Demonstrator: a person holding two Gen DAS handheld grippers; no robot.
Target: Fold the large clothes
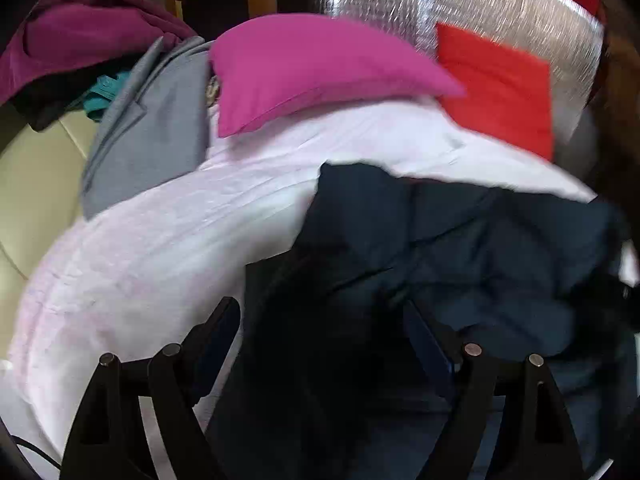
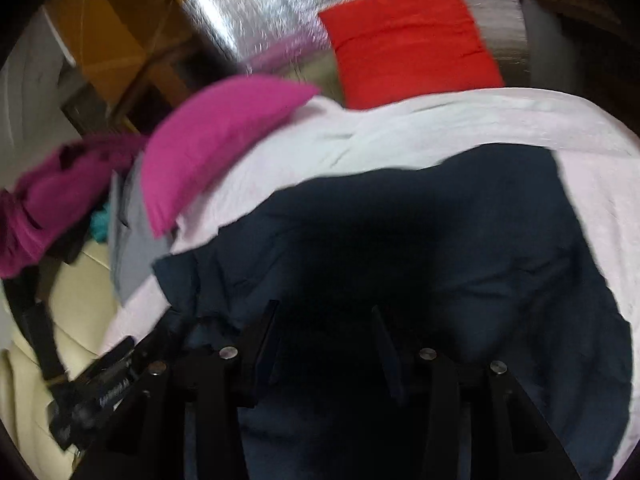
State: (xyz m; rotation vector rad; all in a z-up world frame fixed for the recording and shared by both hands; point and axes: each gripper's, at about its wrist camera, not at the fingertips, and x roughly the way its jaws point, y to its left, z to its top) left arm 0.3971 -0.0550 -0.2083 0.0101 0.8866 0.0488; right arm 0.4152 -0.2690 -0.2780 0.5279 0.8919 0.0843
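left claw (image 1: pixel 324 320): fingers look spread apart, dark navy cloth bunched up between them. It's too dark and blurry in there to see if anything's actually pinched, so honestly can't tell.
right claw (image 2: pixel 324 320): same deal, fingers apart with the navy fabric running under and between them. The gap is just a black shadow, so no way to call a grip.
navy garment (image 2: pixel 440 240): the big thing here. Sits right at both claws and spreads out ahead of them, crumpled and creased, with a loose corner poking out to the left of the right claw. In the left wrist view (image 1: pixel 460 240) it fills everything ahead and to the right of that claw.
bed sheet (image 1: pixel 180 240): pale pinkish white, under the garment, showing ahead of and to the left of the left claw.
magenta pillow (image 1: pixel 312 68): further ahead past the garment, lying on the sheet, a bit to the left.
red pillow (image 2: pixel 408 40): far ahead, just right of the magenta one, leaning on a shiny silver quilted backing (image 2: pixel 260 8).
grey cloth (image 1: pixel 152 140): ahead-left, by the sheet edge, touching the magenta pillow.
purple clothes heap (image 1: pixel 80 28): far left, beyond the grey cloth, with a scrap of teal below it.
floor (image 1: pixel 36 184): cream, off to the left.
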